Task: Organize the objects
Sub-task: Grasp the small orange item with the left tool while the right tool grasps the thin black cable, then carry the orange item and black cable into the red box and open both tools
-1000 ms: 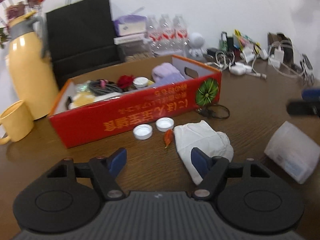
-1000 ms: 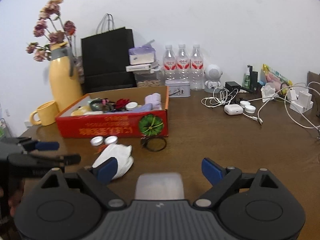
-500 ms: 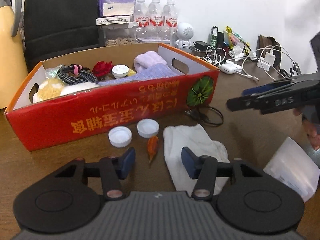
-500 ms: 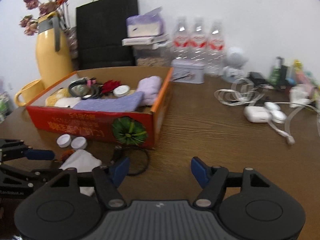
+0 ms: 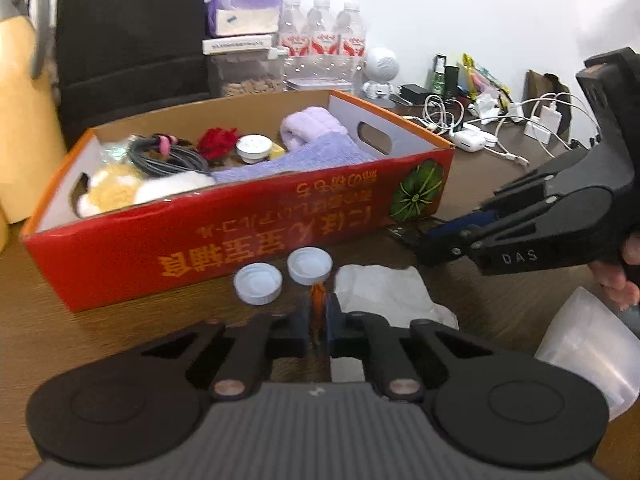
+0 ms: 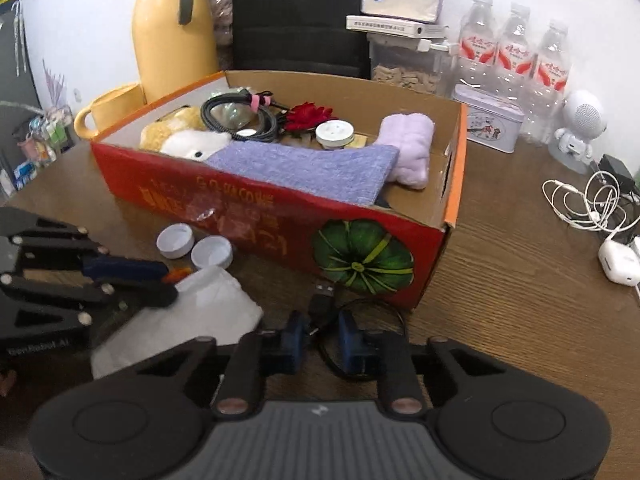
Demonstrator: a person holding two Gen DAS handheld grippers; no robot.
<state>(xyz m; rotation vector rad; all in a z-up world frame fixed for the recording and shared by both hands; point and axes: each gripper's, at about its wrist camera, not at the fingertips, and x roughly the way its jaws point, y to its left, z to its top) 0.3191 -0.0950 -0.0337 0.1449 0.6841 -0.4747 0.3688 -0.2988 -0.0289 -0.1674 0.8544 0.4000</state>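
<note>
Down on the brown surface [image 5: 120, 344] in front of the red cardboard box [image 5: 256, 232], the left tongs [image 5: 318, 320] pinch a small orange thing [image 5: 318, 300] beside two white bottle caps [image 5: 258, 283], while the right tongs [image 6: 323, 338] stand narrowly parted around a black USB cable [image 6: 324, 296].

Both wrist views look low and close at the red box [image 5: 248, 224].
</note>
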